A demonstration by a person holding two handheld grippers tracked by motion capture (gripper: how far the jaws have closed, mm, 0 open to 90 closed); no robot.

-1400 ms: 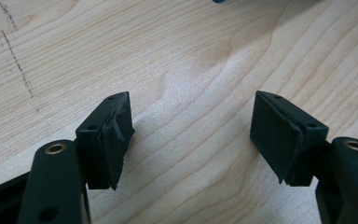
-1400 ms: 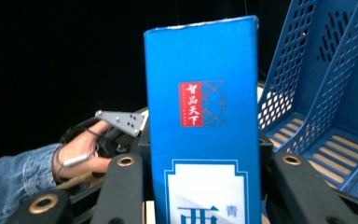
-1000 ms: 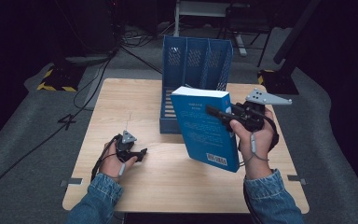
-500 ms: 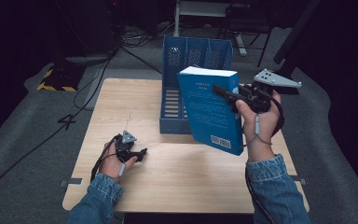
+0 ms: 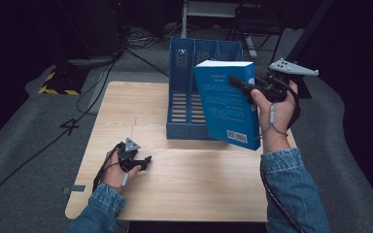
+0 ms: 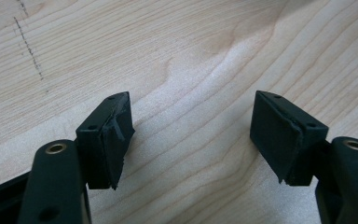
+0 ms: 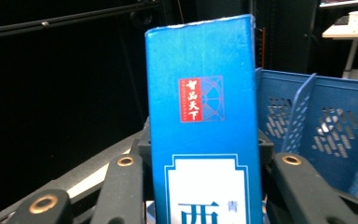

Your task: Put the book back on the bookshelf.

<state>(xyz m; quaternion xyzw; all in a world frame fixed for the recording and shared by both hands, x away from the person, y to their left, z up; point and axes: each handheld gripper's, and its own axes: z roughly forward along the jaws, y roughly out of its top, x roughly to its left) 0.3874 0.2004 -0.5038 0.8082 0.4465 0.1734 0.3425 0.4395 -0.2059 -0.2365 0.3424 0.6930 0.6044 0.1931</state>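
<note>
The right gripper (image 5: 238,83) clamps the blue book (image 5: 228,104) by its spine, aloft before the file rack (image 5: 189,58); the left gripper (image 5: 143,162) rests agape on the table (image 5: 194,184).

Book (image 5: 228,104) hangs before file rack (image 5: 184,92), which stands on table (image 5: 175,189).

A thick blue book (image 5: 228,104) with a barcode on its back cover hangs tilted in the air, its spine clamped, just before the blue file rack (image 5: 184,92).
</note>
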